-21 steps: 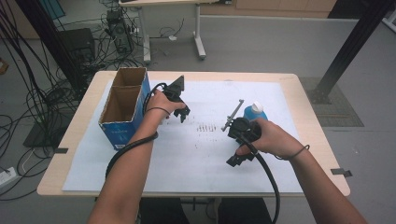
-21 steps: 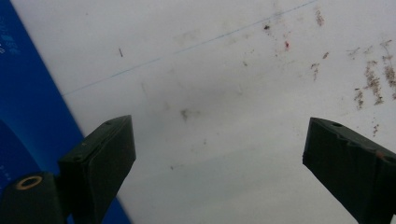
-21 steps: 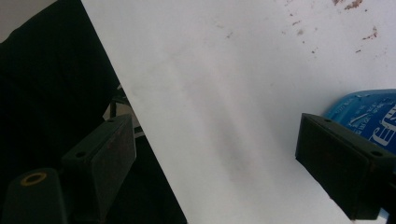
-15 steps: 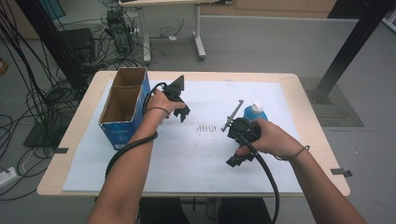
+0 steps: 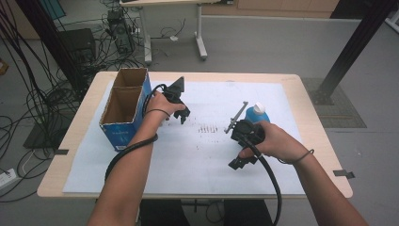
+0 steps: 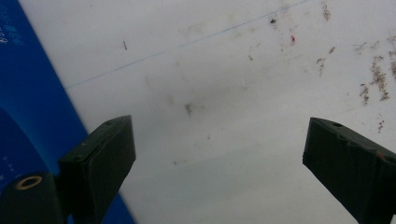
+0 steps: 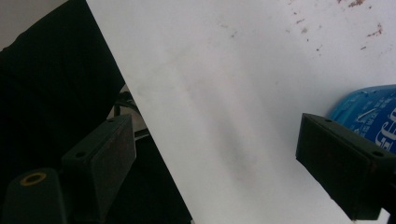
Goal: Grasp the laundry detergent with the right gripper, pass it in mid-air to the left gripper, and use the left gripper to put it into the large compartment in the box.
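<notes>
In the high view my left gripper (image 5: pixel 183 116) hangs over the white sheet (image 5: pixel 202 155), just right of a blue cardboard box (image 5: pixel 121 136) with an open top and two compartments. Its own view shows the left gripper (image 6: pixel 217 128) open, with nothing between its jaws and the box's blue wall (image 6: pixel 32 93) at the left. My right gripper (image 5: pixel 238 163) is held over the sheet's right half, jaws turned toward the table's near edge. The right gripper (image 7: pixel 215 123) is open and holds nothing. A blue bottle (image 5: pixel 257 114) with a white cap lies just behind that hand, and the bottle (image 7: pixel 369 112) shows beside the right jaw.
Brown specks (image 5: pixel 207 128) mark the sheet's middle. Past the sheet's edge the right gripper view goes dark (image 7: pixel 51 93). Beyond the table lie tangled cables (image 5: pixel 42 94) at the left, a desk's legs (image 5: pixel 200 42) at the back and a black post (image 5: pixel 348 52) at the right.
</notes>
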